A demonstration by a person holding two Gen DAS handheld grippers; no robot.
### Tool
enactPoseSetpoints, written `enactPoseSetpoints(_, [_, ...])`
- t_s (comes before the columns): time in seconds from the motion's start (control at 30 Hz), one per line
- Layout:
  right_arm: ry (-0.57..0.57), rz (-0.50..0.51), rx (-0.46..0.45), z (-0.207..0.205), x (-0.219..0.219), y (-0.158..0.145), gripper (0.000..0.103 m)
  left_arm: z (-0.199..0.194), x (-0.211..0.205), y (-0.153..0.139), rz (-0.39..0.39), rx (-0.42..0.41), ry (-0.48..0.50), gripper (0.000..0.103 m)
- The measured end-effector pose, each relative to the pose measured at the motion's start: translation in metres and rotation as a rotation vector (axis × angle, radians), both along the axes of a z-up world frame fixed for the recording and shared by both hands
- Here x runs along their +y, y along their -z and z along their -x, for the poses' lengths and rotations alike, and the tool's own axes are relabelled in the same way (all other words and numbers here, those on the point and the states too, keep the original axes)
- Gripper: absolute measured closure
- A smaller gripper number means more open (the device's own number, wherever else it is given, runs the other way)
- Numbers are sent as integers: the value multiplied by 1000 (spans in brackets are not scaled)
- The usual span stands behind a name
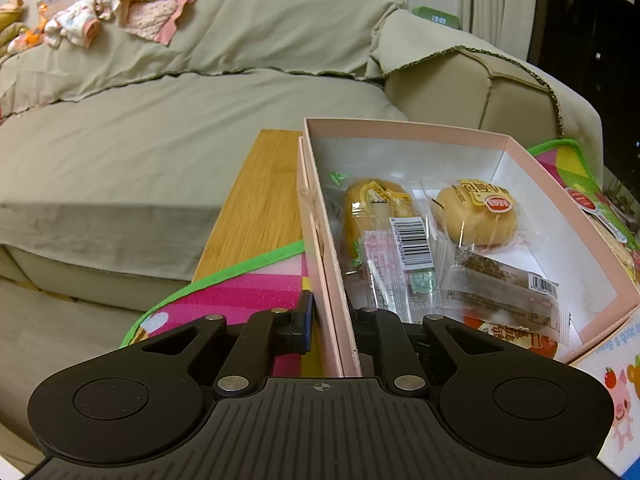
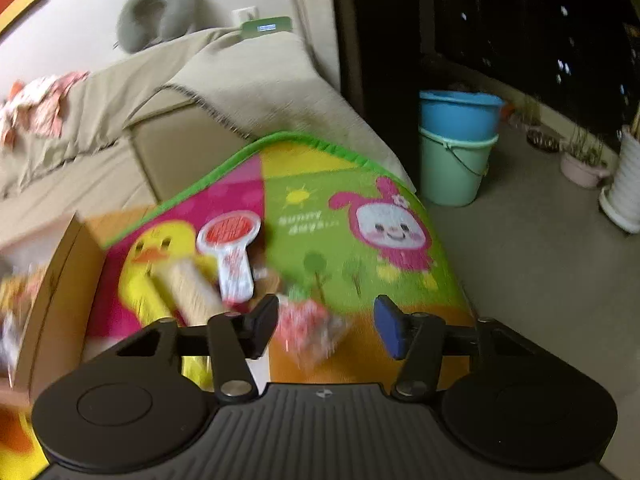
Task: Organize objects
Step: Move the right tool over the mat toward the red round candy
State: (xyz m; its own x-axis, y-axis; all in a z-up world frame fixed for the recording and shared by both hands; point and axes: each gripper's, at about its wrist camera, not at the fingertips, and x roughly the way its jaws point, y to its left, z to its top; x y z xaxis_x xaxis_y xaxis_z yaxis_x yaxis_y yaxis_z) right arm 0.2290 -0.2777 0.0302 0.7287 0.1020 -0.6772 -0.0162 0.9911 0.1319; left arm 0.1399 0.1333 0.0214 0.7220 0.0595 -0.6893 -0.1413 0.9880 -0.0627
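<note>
The left gripper [image 1: 332, 320] pinches the near wall of the pink box [image 1: 408, 130], which already holds several wrapped buns [image 1: 476, 212]. Beside the box, a snack packet [image 2: 308, 328] sits between the right gripper's [image 2: 326, 328] spread jaws, near the mat's [image 2: 360, 216] open edge.

Left wrist view: close above the pink box [image 1: 320, 216], angled down toward the sofa [image 1: 160, 140]. Right wrist view: right of the box [image 2: 60, 280], angled down over the mat [image 2: 340, 208]; both views share box, mat, sofa.
</note>
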Motion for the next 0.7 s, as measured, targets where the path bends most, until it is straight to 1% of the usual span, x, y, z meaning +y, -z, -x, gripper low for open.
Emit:
enactPoseSetpoints(0.1, [-11, -92, 16, -26, 5, 0, 49, 0, 0, 0, 0, 0, 0, 89])
enactPoseSetpoints(0.2, [-28, -113, 25, -50, 24, 2, 49, 0, 0, 0, 1, 0, 0, 89])
enactPoseSetpoints(0.23, [-37, -107, 32, -58, 33, 3, 49, 0, 0, 0, 1, 0, 0, 89])
enactPoseSetpoints(0.27, [-46, -92, 35, -65, 42, 5, 46, 0, 0, 0, 0, 0, 0, 89])
enactPoseSetpoints(0.3, [-56, -68, 38, -71, 51, 7, 42, 0, 0, 0, 0, 0, 1, 89])
enactPoseSetpoints(0.33, [-63, -37, 37, -78, 61, 9, 35, 0, 0, 0, -1, 0, 1, 89])
enactPoseSetpoints(0.37, [-65, -13, 33, -84, 67, 10, 32, 0, 0, 0, 0, -1, 2, 89])
enactPoseSetpoints(0.43, [-84, 26, 45, -96, 80, 15, 29, 2, 0, 1, 2, -3, 2, 89])
enactPoseSetpoints(0.53, [-105, 68, 81, -109, 90, 24, 30, 1, 0, 1, 0, -1, 3, 89])
enactPoseSetpoints(0.57, [-115, 71, 85, -109, 91, 25, 33, 1, 0, 1, 1, -2, 3, 89])
enactPoseSetpoints(0.6, [-125, 64, 84, -108, 90, 25, 46, 0, 0, 0, 1, -2, 3, 89])
enactPoseSetpoints(0.63, [-133, 48, 80, -104, 88, 22, 55, 1, 0, 0, 1, -2, 2, 89])
enactPoseSetpoints(0.67, [-130, 43, 72, -100, 86, 19, 71, 1, 1, 0, 2, -2, 2, 89])
enactPoseSetpoints(0.7, [-136, 34, 70, -94, 82, 15, 75, 0, 1, 0, 2, -2, 2, 89])
